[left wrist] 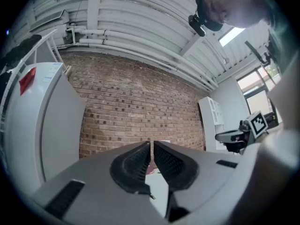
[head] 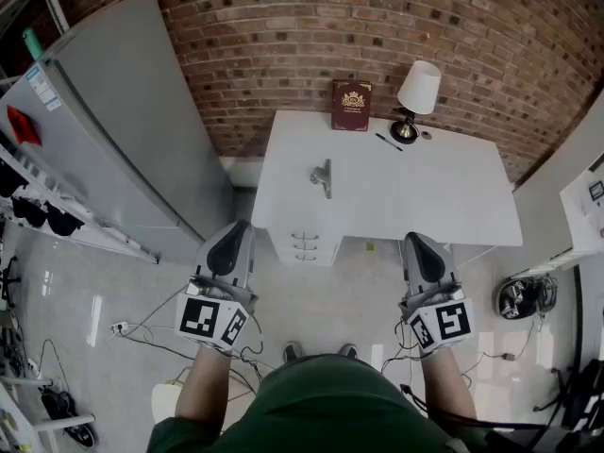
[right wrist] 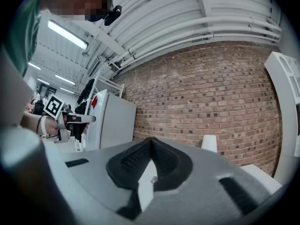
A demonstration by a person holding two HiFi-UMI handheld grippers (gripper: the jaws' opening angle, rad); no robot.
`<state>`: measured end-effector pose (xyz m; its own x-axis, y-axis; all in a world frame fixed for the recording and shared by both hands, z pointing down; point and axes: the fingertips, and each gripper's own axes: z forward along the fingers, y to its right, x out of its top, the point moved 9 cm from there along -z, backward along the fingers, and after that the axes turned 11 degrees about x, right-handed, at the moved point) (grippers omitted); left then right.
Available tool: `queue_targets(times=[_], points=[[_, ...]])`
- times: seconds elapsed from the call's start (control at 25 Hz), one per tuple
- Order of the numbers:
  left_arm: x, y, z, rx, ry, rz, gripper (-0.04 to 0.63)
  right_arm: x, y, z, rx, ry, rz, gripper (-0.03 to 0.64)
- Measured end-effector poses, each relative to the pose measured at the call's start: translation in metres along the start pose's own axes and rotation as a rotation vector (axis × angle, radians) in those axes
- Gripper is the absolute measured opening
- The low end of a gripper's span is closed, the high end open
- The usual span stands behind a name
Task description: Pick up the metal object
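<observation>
A small grey metal object [head: 323, 177] lies on the white table [head: 444, 206], left of its middle. Both grippers hang in front of the table's near edge, well short of the object. My left gripper [head: 233, 237] is at the lower left, its jaws together and nothing between them; its own view shows the black pads [left wrist: 134, 163] nearly touching at the tips. My right gripper [head: 422, 249] is at the lower right, jaws also closed and empty, pads [right wrist: 136, 160] meeting at the tip. The metal object appears in neither gripper view.
A dark red book [head: 351, 106], a white lamp [head: 415, 97] and a pen [head: 388, 142] stand at the table's back edge by the brick wall [head: 377, 26]. A grey cabinet [head: 123, 130] stands left. Drawers [head: 304, 245] sit under the table. Cables lie on the floor.
</observation>
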<state>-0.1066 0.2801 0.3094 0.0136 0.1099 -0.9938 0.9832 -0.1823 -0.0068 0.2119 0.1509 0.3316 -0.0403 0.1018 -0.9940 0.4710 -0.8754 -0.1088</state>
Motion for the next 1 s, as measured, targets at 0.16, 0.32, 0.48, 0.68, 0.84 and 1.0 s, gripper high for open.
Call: queue_targets(times=[0.16,0.32,0.48,0.68,0.84,1.0], points=[[-0.001,-0.003,0.002,-0.011,0.003,-0.001,0.021,0.001,-0.001,0.003,-0.006,-0.006,-0.006,0.002],[-0.003,-0.011,0.000,-0.028,0.008,0.004,0.021,0.000,-0.008,0.008,-0.018,-0.009,-0.008,0.002],[-0.005,-0.025,-0.005,-0.052,0.010,0.013,0.021,0.000,-0.020,0.011,-0.040,0.007,0.016,0.002],[-0.006,-0.047,-0.009,-0.077,0.010,0.025,0.021,0.000,-0.034,0.016,-0.096,0.010,0.029,0.002],[-0.010,-0.058,-0.010,-0.095,0.008,0.028,0.021,-0.004,-0.044,0.018,-0.134,0.005,0.032,0.002],[-0.018,-0.068,-0.004,-0.088,-0.003,0.012,0.021,-0.010,-0.045,0.020,-0.179,-0.014,0.032,0.002]])
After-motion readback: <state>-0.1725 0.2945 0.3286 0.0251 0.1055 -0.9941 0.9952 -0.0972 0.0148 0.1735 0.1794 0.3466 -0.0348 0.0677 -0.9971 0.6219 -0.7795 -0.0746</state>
